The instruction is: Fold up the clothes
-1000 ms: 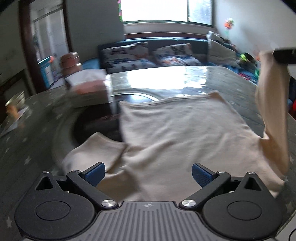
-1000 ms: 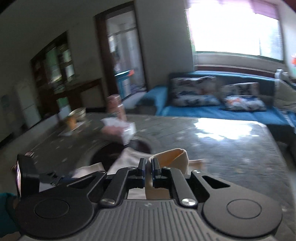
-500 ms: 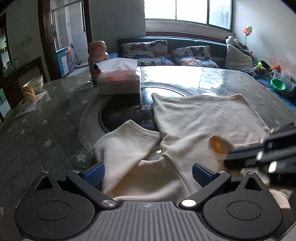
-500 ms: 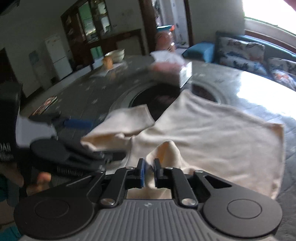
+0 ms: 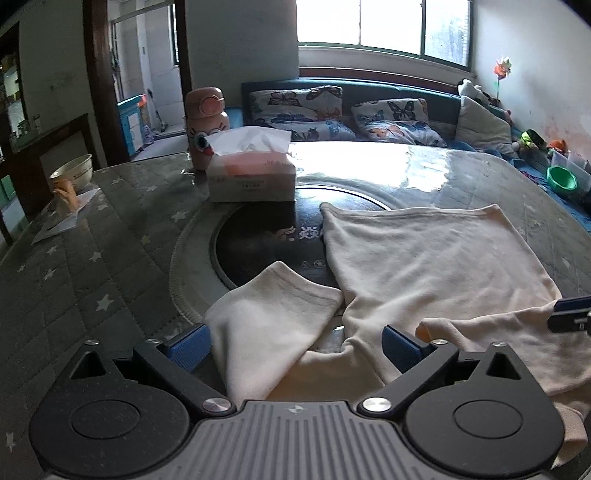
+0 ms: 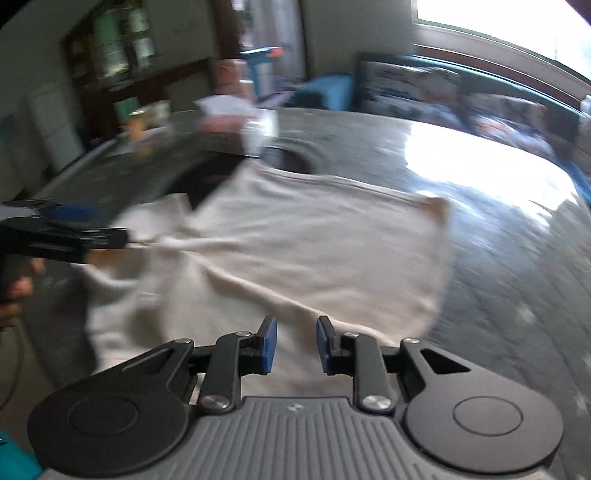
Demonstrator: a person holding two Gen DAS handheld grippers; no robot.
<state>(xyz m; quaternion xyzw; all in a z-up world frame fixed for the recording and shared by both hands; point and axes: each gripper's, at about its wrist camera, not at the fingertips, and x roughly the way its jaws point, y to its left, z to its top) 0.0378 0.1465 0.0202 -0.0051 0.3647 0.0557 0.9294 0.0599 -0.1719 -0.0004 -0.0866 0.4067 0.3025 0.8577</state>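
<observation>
Right tongs [image 6: 291, 345] narrowly parted, empty: right sleeve [image 5: 491, 332] just released, now folded across cream shirt [image 5: 424, 254]. Left tongs [image 5: 293, 345] wide, over left sleeve [image 5: 266, 314].

Daylight from the window [image 5: 384, 22], glare on the table [image 5: 369, 166], left wrist view sharp, right wrist view motion-blurred, fisheye bending at edges.
</observation>
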